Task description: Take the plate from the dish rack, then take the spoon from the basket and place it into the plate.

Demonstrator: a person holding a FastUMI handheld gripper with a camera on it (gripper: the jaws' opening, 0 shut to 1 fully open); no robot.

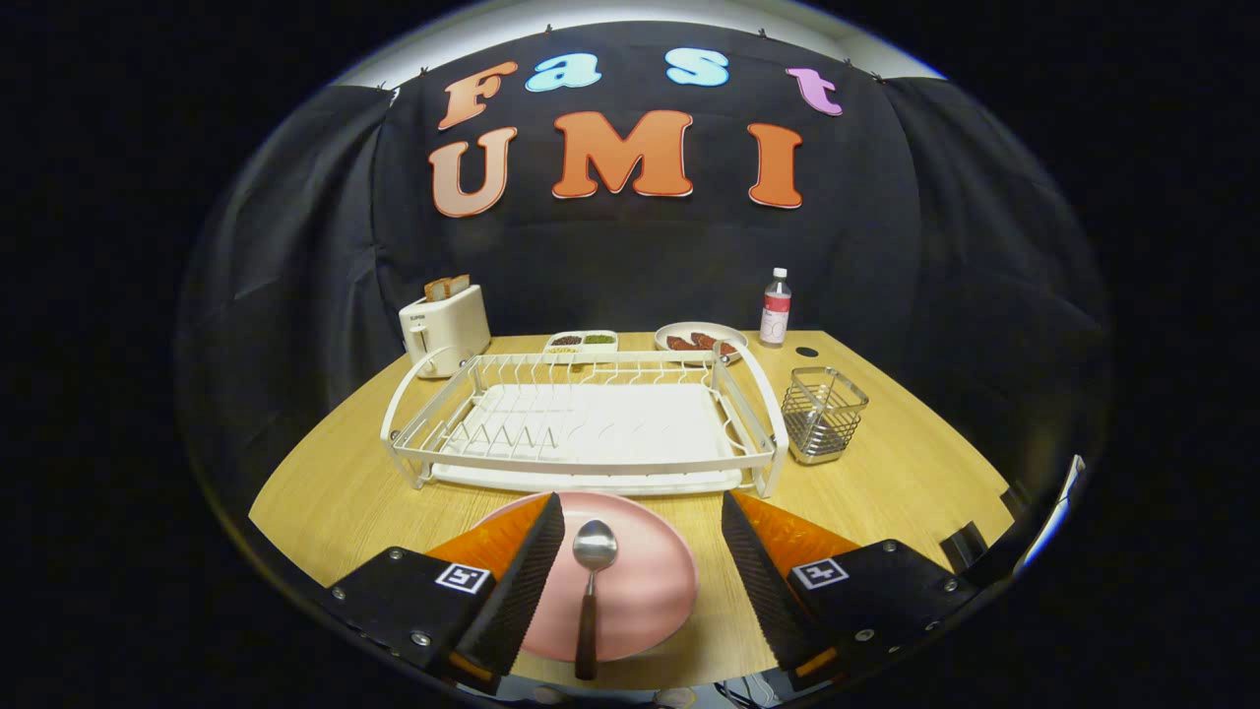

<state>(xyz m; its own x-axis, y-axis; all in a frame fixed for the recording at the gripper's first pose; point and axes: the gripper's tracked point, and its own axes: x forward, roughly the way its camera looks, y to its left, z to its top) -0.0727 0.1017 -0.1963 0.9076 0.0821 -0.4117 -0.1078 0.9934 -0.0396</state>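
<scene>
With the spoon (594, 581) lying in the plate (640, 581), little remains.
The gripper (642, 571) gapes wide (holding nothing); dipping could nudge the spoon's handle.

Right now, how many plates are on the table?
2. A pink plate lies between the open fingers, in front of the dish rack, with the spoon on it. A second plate, holding food, sits beyond the rack beside the bottle. None seem hidden.

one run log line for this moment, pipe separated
hand-held gripper open, fingers apart | spoon on pink plate between fingers | dish rack beyond, no dishes | basket beside rack
</scene>
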